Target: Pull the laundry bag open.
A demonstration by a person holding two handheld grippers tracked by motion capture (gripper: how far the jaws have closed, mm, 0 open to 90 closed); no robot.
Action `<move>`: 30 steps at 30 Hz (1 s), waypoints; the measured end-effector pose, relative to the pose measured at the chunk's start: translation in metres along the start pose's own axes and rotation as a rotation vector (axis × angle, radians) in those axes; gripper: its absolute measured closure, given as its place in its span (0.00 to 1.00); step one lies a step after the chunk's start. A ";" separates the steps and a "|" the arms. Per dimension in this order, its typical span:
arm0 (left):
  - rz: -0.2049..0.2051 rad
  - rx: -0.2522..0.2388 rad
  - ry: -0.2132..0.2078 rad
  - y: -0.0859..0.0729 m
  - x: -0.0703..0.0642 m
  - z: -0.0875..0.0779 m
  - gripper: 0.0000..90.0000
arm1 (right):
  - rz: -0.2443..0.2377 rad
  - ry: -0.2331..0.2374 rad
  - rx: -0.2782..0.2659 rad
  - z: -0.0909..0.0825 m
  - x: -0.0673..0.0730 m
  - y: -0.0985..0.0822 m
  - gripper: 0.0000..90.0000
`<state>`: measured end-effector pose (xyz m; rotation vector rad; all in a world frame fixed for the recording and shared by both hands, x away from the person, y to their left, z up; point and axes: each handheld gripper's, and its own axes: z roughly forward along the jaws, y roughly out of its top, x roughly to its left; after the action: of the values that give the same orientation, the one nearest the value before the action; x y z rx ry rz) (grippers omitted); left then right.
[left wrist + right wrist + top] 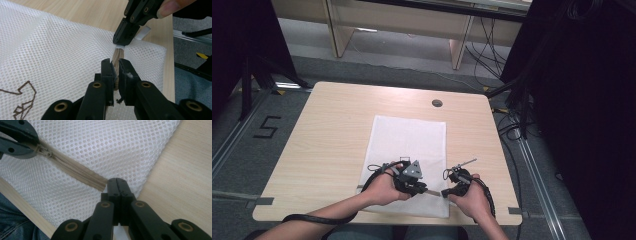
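Observation:
A white mesh bag [408,145] lies flat on the wooden table [327,145]. A beige zipper [75,168] runs along the bag's near edge. My left gripper [115,63] is shut on the zipper slider [46,151], and the closed zipper [118,54] stretches away from its jaws. My right gripper [117,181] is shut on the zipper's end at the bag's corner, where a small white tab [120,46] shows. In the high view the left gripper [424,189] and right gripper [443,193] face each other, a short gap apart, at the bag's near right edge.
A round cable hole [437,103] sits at the table's far side. Tape strips [518,212] mark the near table corners. Black stands and cables [512,100] crowd the floor at right, and wooden furniture [337,30] stands behind. A brown printed drawing [23,100] marks the mesh.

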<state>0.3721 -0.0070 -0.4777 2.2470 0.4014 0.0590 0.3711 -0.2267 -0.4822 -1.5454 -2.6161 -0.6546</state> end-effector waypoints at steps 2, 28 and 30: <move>-0.006 0.001 0.000 0.000 0.000 -0.001 0.92 | -0.018 -0.002 -0.012 0.001 -0.001 0.000 1.00; 0.003 0.002 0.002 -0.002 0.003 -0.012 0.92 | 0.000 -0.007 0.000 0.000 -0.001 0.000 1.00; -0.009 -0.001 0.001 -0.003 0.003 -0.012 0.92 | -0.017 0.000 -0.012 0.001 -0.002 0.000 1.00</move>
<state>0.3717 0.0048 -0.4721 2.2440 0.4116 0.0564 0.3721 -0.2278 -0.4835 -1.5284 -2.6330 -0.6727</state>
